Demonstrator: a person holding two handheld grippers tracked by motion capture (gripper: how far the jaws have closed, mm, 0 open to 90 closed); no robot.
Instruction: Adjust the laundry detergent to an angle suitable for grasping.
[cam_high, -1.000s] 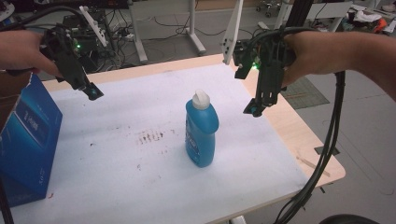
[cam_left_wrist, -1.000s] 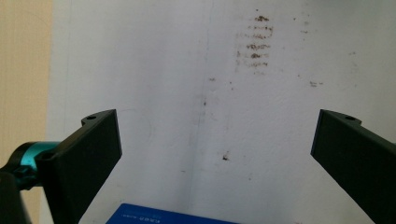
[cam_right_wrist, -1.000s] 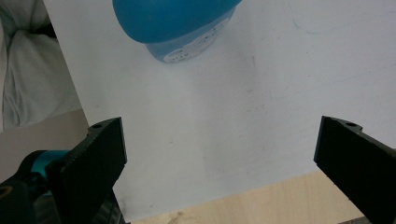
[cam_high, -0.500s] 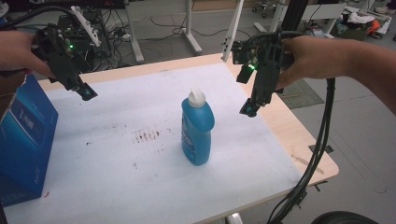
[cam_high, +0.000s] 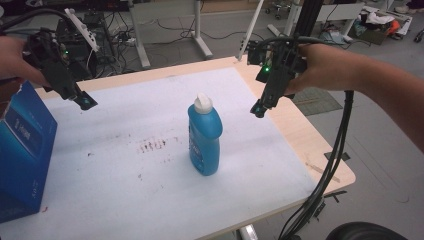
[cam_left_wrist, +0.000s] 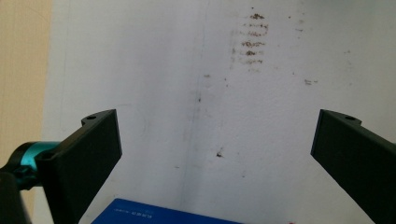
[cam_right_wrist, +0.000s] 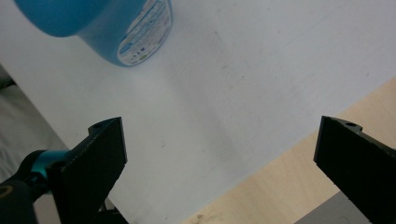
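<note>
Both claws, left claw (cam_high: 85, 102) and right claw (cam_high: 257, 109), hover agape, apparently above the blue bottle (cam_high: 204, 136).

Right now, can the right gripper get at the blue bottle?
Probably yes. The right gripper hangs open beside the upright blue bottle, with bare white mat between them. The blue box and left gripper sit on the far side.

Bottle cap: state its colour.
White, on the blue bottle's cap; clearest in the high view.
</note>
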